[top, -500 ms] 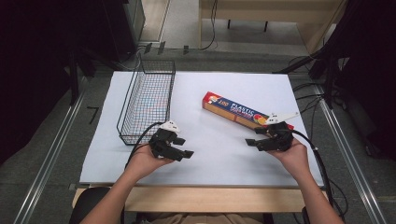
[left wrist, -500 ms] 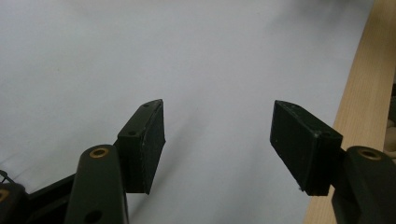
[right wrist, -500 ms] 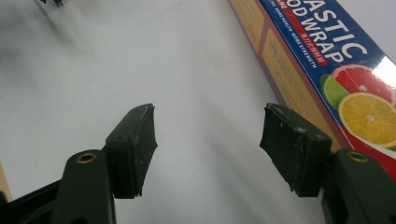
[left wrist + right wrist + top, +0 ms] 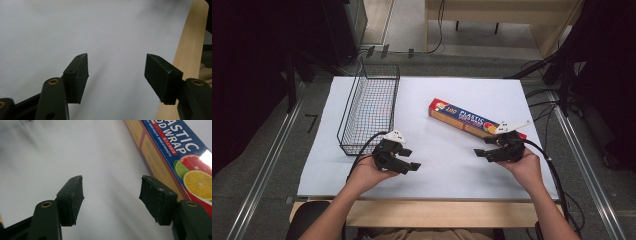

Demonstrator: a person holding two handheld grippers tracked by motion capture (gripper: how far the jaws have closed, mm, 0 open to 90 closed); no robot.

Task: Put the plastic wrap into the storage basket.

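A long plastic wrap box (image 4: 464, 119) lies slantwise on the white table sheet (image 4: 447, 100), right of centre. In the right gripper view the box (image 4: 172, 152) runs along the right side, just beyond the right jaw. My right gripper (image 4: 482, 151) is held low near the box's near end, open, nothing between its jaws (image 4: 111, 197). My left gripper (image 4: 409, 167) hovers near the front of the sheet, right of the basket, also open and empty (image 4: 116, 75).
A black wire basket (image 4: 369, 107) stands on the left part of the sheet. The wooden table edge (image 4: 192, 50) runs close to the left gripper. Dark equipment and rails flank the table on both sides.
Both hands have shifted only slightly; the grippers stay open and the box and basket have not moved.
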